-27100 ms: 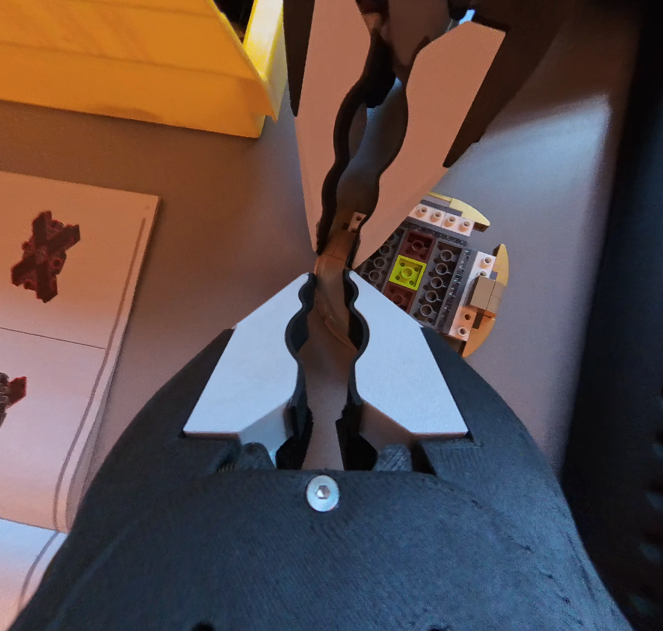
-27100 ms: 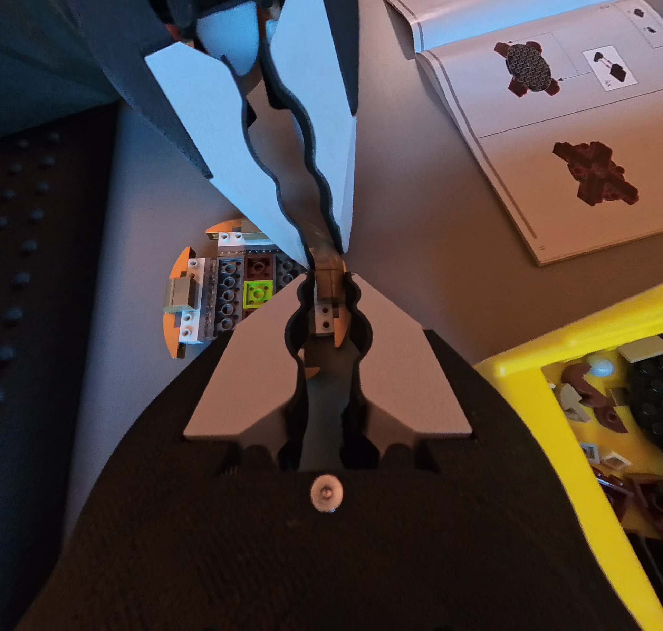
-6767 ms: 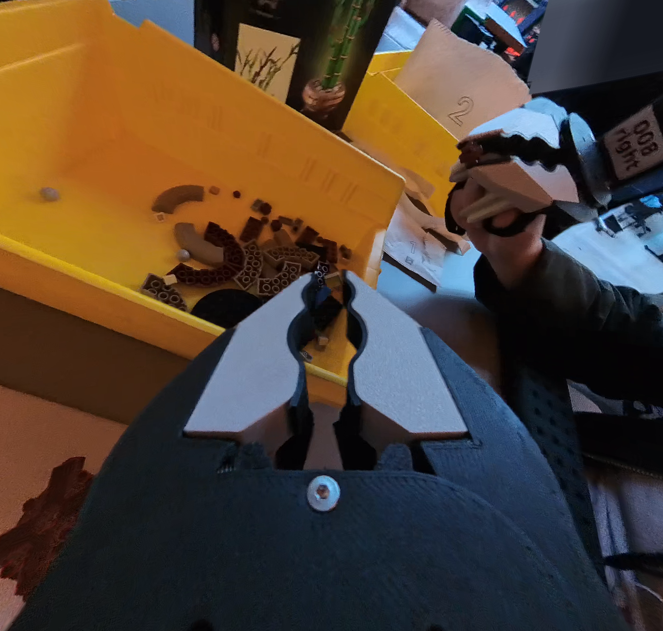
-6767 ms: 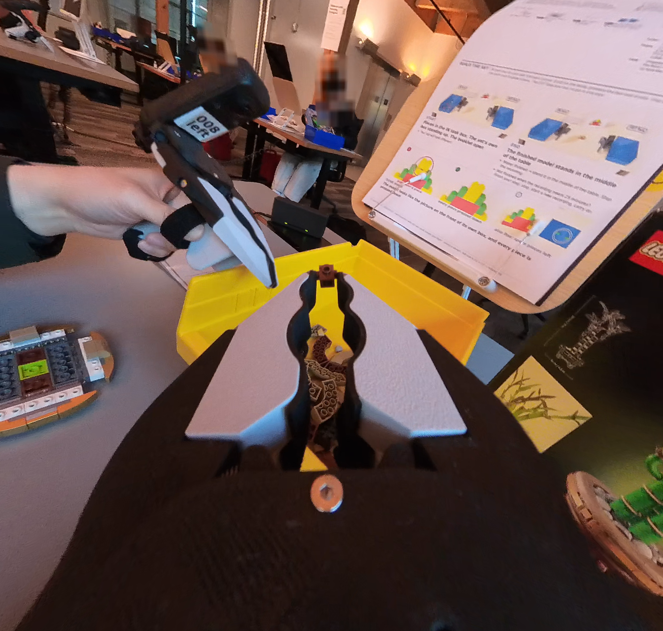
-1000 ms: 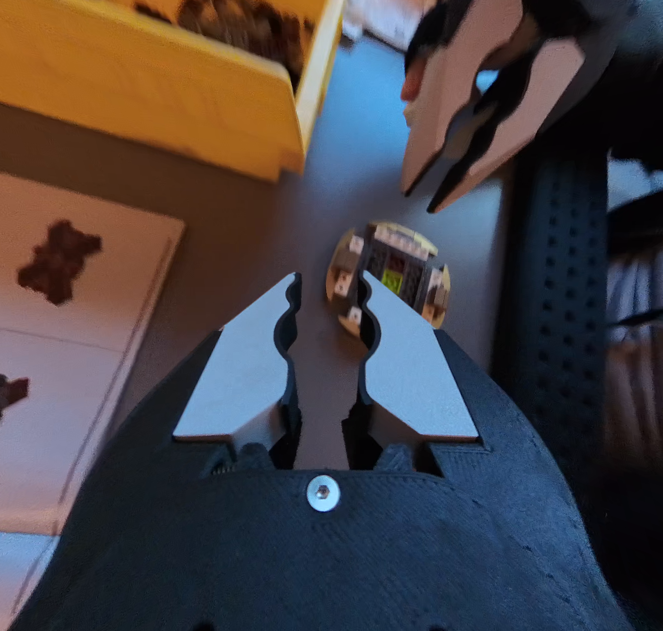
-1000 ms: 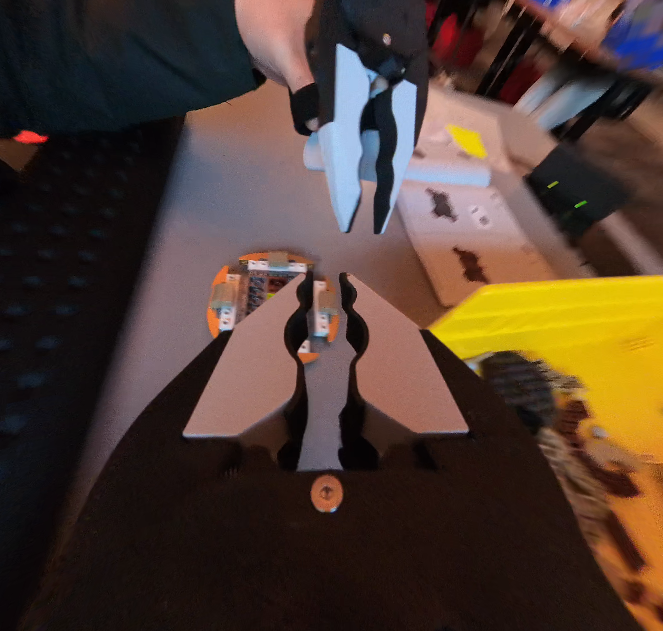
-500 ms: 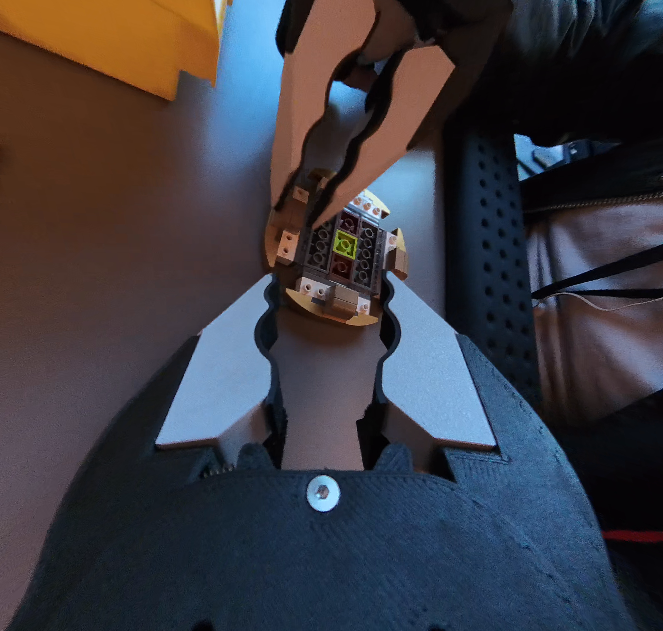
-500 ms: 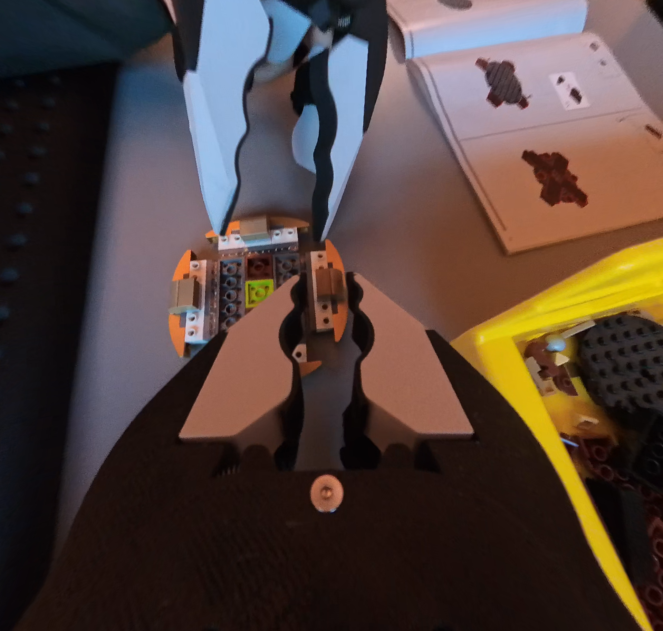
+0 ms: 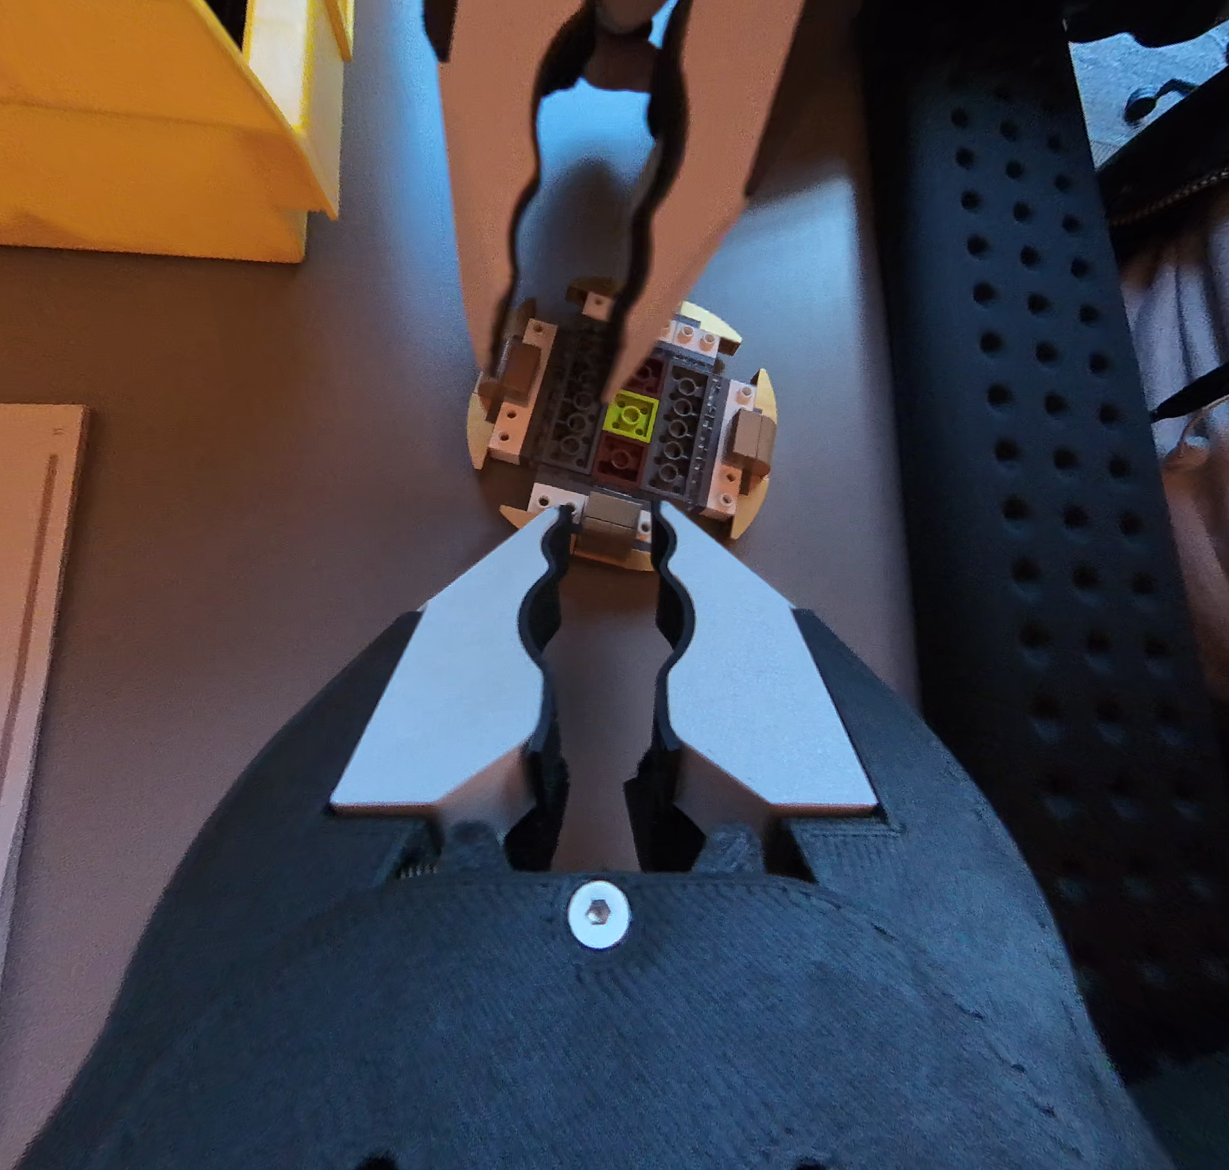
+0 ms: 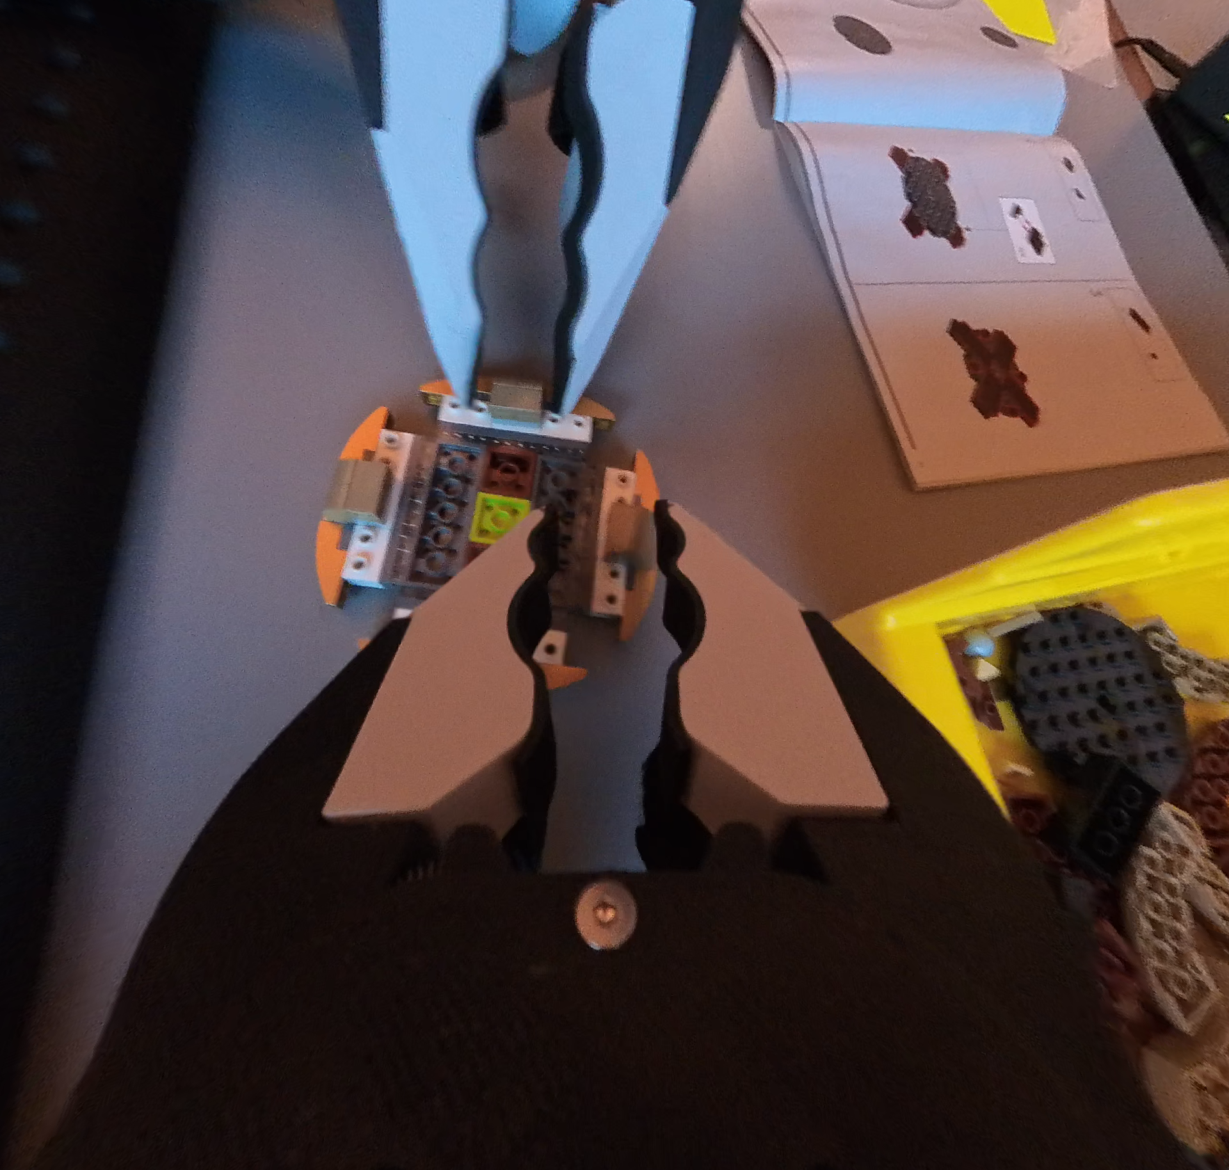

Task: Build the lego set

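Observation:
The round lego model [image 9: 691,433] lies on the grey table, with a tan rim, grey plates and a lime tile [image 9: 630,414] in its middle. It also shows in the right wrist view [image 10: 439,519]. My left gripper [image 9: 612,512] is open, with a jaw on each side of the tan block [image 9: 608,521] at the model's near edge. Whether the pads touch it is unclear. My right gripper [image 10: 598,513] is open over the model's right side, its jaws either side of another tan block [image 10: 622,526]. Each gripper shows from above in the other's view.
A yellow bin [image 10: 931,579] with dark and brown loose pieces stands right of the model, and shows at top left in the left wrist view [image 9: 133,114]. An open instruction booklet [image 10: 997,313] lies behind it. A black perforated mat [image 9: 1037,406] borders the table. Some 4 centimetres of space lies between my two pairs of fingers.
Both grippers have come down onto the model. The left jaws have narrowed around the near tan block. The right gripper has shifted so that its jaws straddle the side block.

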Tool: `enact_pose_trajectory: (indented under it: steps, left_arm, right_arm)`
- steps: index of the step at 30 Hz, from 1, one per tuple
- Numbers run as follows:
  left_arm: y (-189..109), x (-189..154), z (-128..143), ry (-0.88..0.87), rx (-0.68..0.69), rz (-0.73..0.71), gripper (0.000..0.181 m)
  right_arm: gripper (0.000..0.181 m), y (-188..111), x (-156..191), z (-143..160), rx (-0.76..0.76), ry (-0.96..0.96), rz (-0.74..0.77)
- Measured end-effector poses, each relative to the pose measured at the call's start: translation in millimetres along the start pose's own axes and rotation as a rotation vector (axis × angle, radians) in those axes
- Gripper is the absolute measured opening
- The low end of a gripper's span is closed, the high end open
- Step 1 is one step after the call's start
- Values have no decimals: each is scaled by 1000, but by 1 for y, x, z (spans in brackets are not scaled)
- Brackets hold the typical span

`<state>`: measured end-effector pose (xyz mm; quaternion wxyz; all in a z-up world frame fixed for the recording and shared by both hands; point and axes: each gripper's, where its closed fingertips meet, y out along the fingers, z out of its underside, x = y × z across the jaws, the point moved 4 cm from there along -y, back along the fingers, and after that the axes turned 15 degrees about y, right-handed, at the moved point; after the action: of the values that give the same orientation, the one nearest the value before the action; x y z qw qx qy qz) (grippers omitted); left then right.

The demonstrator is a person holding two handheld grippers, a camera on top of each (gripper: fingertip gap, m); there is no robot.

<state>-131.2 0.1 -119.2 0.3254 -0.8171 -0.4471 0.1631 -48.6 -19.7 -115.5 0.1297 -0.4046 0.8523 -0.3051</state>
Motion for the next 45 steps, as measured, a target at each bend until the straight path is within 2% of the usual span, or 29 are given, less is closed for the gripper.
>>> enact_pose_trajectory:
  steps: [4, 8, 13, 16, 19, 22, 25, 28, 30, 32, 34, 37, 40, 45]
  left_arm:
    - [2, 0, 1, 24, 12, -12, 19]
    - [7, -1, -3, 48, 15, -32, 22]
    - [8, -1, -6, 84, 48, -53, 16]
    - [10, 0, -7, 67, 39, -47, 16]
    - [9, 1, -8, 28, -2, -32, 15]
    - [-19, 8, -28, -38, -211, -51, 15]
    - [-40, 17, -17, -64, -250, -135, 15]
    - [-49, 21, -26, -66, -391, -166, 15]
    - [-48, 22, -30, -30, -388, -204, 16]
    - [-43, 19, -32, 68, -305, -283, 16]
    - [-40, 13, -44, 190, -270, -372, 16]
    - [-37, 2, -65, 305, -287, -439, 16]
    - [-38, -7, -82, 358, -379, -475, 16]
    - [-49, -23, -110, 403, -570, -487, 15]
  right_arm:
    - [29, 4, 18, -8, -52, 42, -119]
    - [22, 14, 18, 1, 23, 116, -134]
    - [15, 14, 15, 2, 8, 204, -169]
    - [15, 12, 15, 4, 8, 179, -158]
    - [12, 12, 18, 5, 8, 127, -130]
    - [11, 11, 19, 5, 11, 108, -125]
    - [6, 11, 21, 5, 11, 112, -146]
    - [7, 11, 20, 4, 11, 101, -154]
    - [10, 10, 19, 4, 14, 73, -152]
    - [19, 5, 16, 2, 19, 125, -163]
    - [26, -6, 13, -9, -53, 261, -232]
    - [29, -24, 12, -29, -204, 484, -432]
    - [35, -41, 12, -43, -316, 652, -659]
    - [39, -63, 24, -60, -408, 748, -919]
